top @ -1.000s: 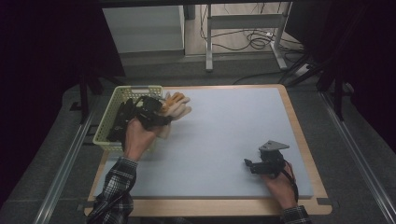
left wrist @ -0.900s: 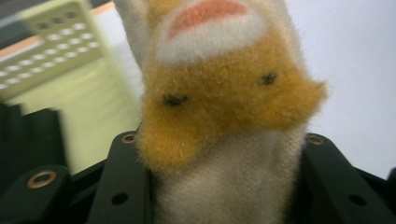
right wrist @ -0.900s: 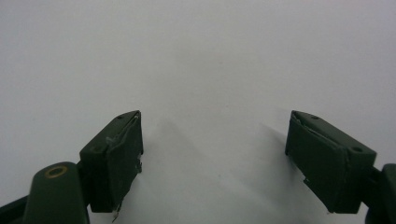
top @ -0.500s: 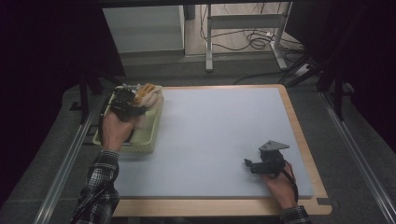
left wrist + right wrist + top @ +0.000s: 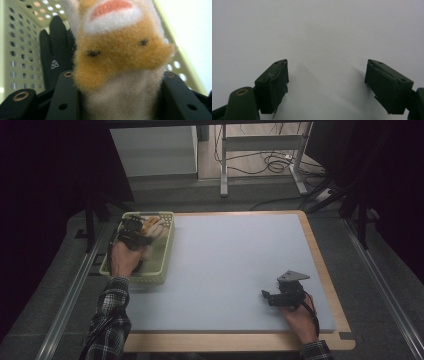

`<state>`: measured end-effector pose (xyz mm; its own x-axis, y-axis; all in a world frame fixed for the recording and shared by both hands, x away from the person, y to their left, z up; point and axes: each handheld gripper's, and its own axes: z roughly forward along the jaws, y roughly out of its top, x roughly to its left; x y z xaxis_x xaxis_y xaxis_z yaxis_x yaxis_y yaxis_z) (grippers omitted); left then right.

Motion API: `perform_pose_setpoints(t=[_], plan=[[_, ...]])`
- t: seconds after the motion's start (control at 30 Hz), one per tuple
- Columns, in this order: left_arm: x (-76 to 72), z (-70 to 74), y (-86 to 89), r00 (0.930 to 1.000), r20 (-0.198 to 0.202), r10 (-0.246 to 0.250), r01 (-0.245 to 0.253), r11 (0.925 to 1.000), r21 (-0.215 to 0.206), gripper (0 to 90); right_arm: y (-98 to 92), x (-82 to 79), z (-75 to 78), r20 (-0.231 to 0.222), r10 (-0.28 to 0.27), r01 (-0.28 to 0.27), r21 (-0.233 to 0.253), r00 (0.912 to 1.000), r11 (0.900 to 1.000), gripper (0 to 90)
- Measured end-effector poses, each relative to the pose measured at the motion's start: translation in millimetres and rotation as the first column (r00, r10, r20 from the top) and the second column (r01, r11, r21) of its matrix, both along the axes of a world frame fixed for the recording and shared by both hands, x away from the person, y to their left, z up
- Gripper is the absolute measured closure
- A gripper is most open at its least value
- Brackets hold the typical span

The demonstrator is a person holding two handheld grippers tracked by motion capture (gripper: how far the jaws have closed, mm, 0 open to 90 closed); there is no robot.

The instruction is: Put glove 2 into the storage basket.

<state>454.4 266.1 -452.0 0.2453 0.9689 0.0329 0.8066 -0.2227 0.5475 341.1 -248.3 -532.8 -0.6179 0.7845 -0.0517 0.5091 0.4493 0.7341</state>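
Observation:
My left gripper [image 5: 136, 234] hangs over the pale green perforated basket [image 5: 165, 251] at the table's left edge, shut on a fuzzy cream and orange sock [image 5: 120, 50] that also shows at the basket's far end [image 5: 152, 226]. Its jaws press the sock from both sides in the left gripper view. A black glove [image 5: 56, 55] lies in the basket behind the sock. My right gripper [image 5: 266, 295] rests at the near right of the light blue mat [image 5: 235, 260], open, with nothing between its fingers [image 5: 274, 85].
A wooden border [image 5: 327, 285] frames the mat. Metal rails [image 5: 75, 290] run along the table's left and right sides. Table legs and cables [image 5: 270, 165] stand on the floor beyond the far edge.
My left gripper has carried the sock from beside the basket's right edge to over the basket, then slightly nearer. The right gripper has stayed still.

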Motion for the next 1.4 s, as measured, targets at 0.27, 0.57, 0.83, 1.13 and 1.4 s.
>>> perform_pose_setpoints(t=[0.27, 0.57, 0.83, 1.13, 1.4], plan=[[16.5, -27.5, -15.0, 0.9958, -0.089, -0.020, 0.022, 0.9995, 0.025, 54.2, 0.0, 0.0, 0.0, 0.000, 0.000, 0.000, 0.001, 1.0000, 1.000, 18.8], [28.8, -42.7, -29.9, 0.9846, -0.164, -0.060, 0.061, 0.9981, 0.003, 49.8, -0.1, 0.0, 0.0, 0.000, 0.000, 0.000, 0.000, 1.0000, 1.000, 18.7], [23.3, -40.4, -17.4, 0.9833, -0.167, -0.073, 0.068, 0.9972, -0.032, 14.7, -0.2, 0.1, -0.1, 0.001, 0.001, -0.001, 0.000, 1.0000, 1.000, 18.8], [4.5, -7.4, -1.7, 0.9934, -0.065, -0.095, 0.091, 0.9940, -0.061, 12.1, 0.0, -0.1, 0.0, 0.000, 0.000, 0.000, 0.000, 1.0000, 1.000, 18.8], [-1.3, -8.5, 19.2, 0.9990, -0.041, -0.016, 0.016, 0.9999, -0.006, 55.8, 0.0, -0.1, 0.0, 0.000, 0.000, 0.000, 0.000, 1.0000, 1.000, 18.8]])
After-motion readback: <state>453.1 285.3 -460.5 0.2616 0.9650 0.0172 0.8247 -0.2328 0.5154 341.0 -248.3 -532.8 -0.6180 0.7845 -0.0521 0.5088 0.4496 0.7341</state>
